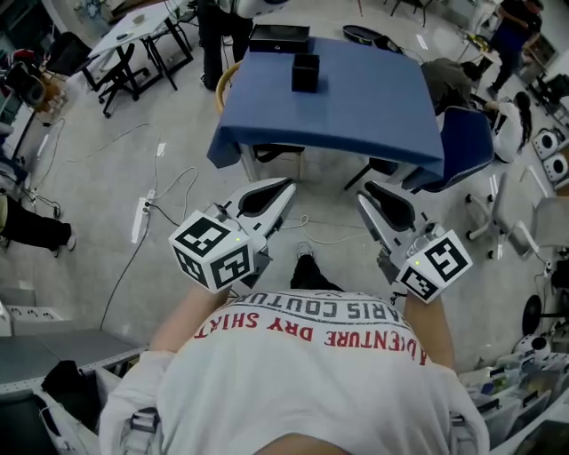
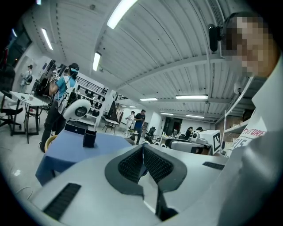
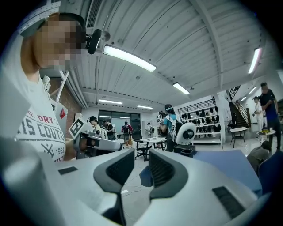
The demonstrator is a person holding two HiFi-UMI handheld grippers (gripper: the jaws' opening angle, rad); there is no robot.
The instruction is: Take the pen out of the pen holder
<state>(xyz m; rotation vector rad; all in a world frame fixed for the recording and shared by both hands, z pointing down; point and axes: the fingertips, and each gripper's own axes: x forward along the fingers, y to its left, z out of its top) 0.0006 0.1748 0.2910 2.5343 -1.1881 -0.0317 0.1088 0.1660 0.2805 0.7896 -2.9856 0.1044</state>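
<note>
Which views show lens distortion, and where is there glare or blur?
Left gripper view: the fisheye lens bends the ceiling lamp, the corners are black, and the close foreground is soft. Right gripper view: the same bending, and the long lamp glares white. Head view: even light, the blue table is sharp.

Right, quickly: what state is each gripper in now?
Left gripper: closed, holding nothing.
Right gripper: jaws slightly apart, holding nothing.
</note>
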